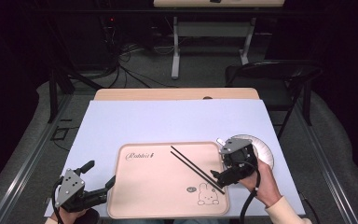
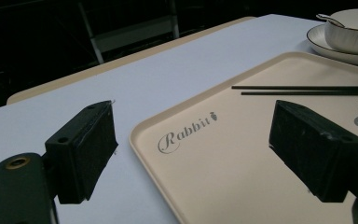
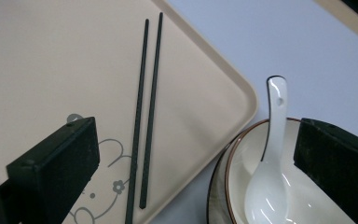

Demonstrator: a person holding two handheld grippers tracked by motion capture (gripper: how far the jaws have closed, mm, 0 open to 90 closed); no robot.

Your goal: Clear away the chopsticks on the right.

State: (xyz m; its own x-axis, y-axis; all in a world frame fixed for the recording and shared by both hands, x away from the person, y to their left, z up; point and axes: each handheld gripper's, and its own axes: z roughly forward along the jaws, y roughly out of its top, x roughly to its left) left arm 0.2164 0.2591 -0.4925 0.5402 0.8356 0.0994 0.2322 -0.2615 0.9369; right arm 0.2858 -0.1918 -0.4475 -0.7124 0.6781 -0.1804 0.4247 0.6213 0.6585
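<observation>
A beige tray printed with "Rabbit" and a bunny lies at the near middle of the table. Two black chopsticks rest side by side on its right half. Past the tray's right edge a white bowl with a white spoon in it stands on a plate. My right gripper hangs open above the tray's right edge, between the chopsticks and the bowl, holding nothing. My left gripper is open and low at the tray's near left corner, nothing between its jaws.
A pale mat covers the wooden table, with bare room behind and left of the tray. A black chair stands past the far right corner. Cables and table legs lie on the floor beyond.
</observation>
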